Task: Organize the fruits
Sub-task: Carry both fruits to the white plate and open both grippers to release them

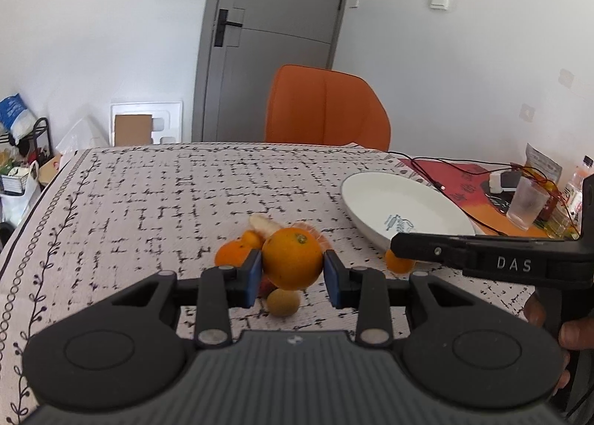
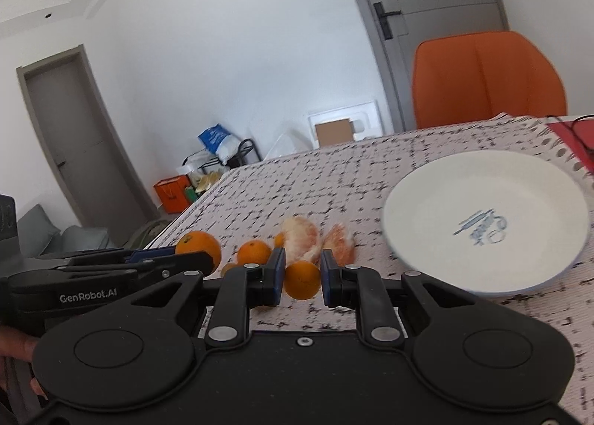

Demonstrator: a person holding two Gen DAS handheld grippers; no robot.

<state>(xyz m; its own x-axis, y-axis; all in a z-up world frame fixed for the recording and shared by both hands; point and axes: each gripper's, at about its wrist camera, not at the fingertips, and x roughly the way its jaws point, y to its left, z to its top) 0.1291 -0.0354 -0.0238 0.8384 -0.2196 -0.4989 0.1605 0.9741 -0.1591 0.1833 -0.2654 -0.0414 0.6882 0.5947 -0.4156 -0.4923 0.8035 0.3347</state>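
My left gripper point(image 1: 293, 279) is shut on a large orange point(image 1: 292, 258), held just above the patterned tablecloth point(image 1: 148, 209). Under and behind it lie a small tan fruit point(image 1: 283, 301), small mandarins point(image 1: 232, 253), peeled citrus segments point(image 1: 315, 234) and a pale banana piece point(image 1: 264, 225). My right gripper point(image 2: 302, 281) is shut on a small mandarin point(image 2: 302, 279), lifted off the cloth. Beyond it are the peeled segments point(image 2: 301, 239) and another mandarin point(image 2: 254, 252). The empty white plate point(image 2: 486, 195) lies to the right. The left gripper's large orange point(image 2: 198, 248) shows at the left.
An orange chair point(image 1: 326, 109) stands at the table's far side. At the far right of the table are a red mat point(image 1: 445, 172), thin cables point(image 1: 464, 165), a plastic cup point(image 1: 527, 202) and bottles. The table's left edge drops toward bags and a rack on the floor.
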